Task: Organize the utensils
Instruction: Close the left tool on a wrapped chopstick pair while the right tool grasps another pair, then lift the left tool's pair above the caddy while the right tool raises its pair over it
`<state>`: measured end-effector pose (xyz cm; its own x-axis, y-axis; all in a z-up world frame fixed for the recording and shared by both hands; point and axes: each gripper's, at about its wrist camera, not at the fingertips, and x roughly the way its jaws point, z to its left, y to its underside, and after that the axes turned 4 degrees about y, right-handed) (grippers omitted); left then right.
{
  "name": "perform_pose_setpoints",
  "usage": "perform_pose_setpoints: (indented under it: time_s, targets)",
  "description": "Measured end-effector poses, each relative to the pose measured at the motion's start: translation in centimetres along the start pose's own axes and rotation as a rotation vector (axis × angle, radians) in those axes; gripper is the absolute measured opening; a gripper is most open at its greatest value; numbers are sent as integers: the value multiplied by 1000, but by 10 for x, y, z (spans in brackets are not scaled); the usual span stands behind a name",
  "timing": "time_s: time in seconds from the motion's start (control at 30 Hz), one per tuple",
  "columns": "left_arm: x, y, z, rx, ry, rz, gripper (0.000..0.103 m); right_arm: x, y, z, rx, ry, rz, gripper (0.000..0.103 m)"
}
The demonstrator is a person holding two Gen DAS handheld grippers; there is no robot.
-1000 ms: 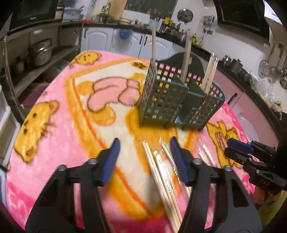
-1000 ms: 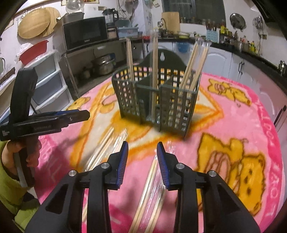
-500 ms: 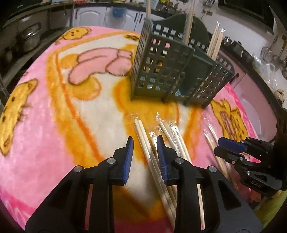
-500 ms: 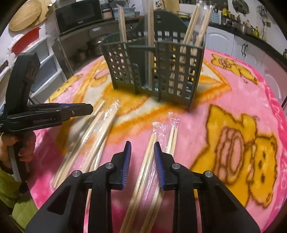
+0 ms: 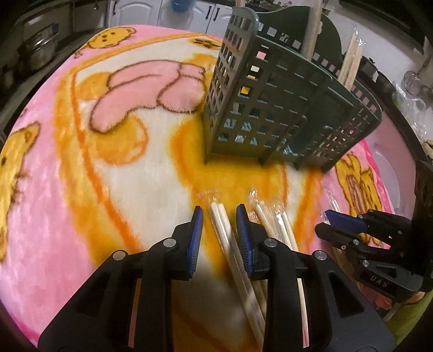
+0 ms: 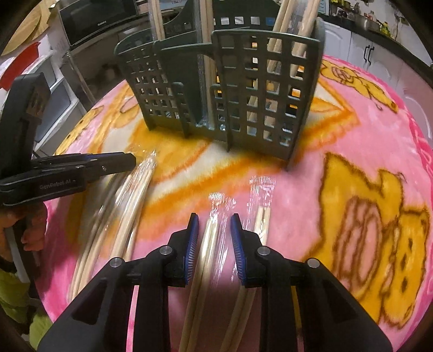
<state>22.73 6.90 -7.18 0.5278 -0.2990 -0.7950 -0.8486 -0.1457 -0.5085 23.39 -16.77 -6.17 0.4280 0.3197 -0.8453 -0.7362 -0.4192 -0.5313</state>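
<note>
A dark green slotted utensil holder (image 5: 284,108) (image 6: 230,89) stands on a pink cartoon blanket (image 5: 81,162) and has several wrapped chopstick pairs upright in it. More wrapped pairs lie on the blanket. My left gripper (image 5: 219,216) is open, low over the blanket, with one wrapped pair (image 5: 230,243) between its fingers. My right gripper (image 6: 213,224) is open and straddles another wrapped pair (image 6: 208,257). Each gripper shows in the other's view, the right one (image 5: 335,224) and the left one (image 6: 127,162).
Further wrapped chopsticks lie beside each gripper (image 5: 276,224) (image 6: 127,205) (image 6: 261,219). Kitchen cabinets (image 5: 140,10) and a shelf with a microwave (image 6: 100,19) ring the round table.
Both grippers have moved forward and down toward the blanket. The left gripper's fingers have narrowed around a wrapped pair. The right gripper now straddles a pair.
</note>
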Motion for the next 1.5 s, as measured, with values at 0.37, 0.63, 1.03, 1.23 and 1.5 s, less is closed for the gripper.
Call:
perform_pose_setpoints:
  time_s: [0.37, 0.63, 1.03, 1.23, 1.5]
  targets:
    - [8, -12, 1, -2, -21, 16, 6, 5, -15, 4, -13, 4, -8, 6]
    - [-18, -18, 9, -8, -13, -50, 5, -24, -25, 3, 11, -101, -82, 5]
    - [-86, -30, -20, 62, -5, -232, 3, -88, -44, 8, -1, -129, -260, 5]
    - [-111, -38, -38, 101, 14, -298, 3, -122, -48, 6, -9, -123, -360, 5]
    - [-138, -48, -64, 158, 34, -381, 3, -157, -53, 7, -26, -84, -474, 5]
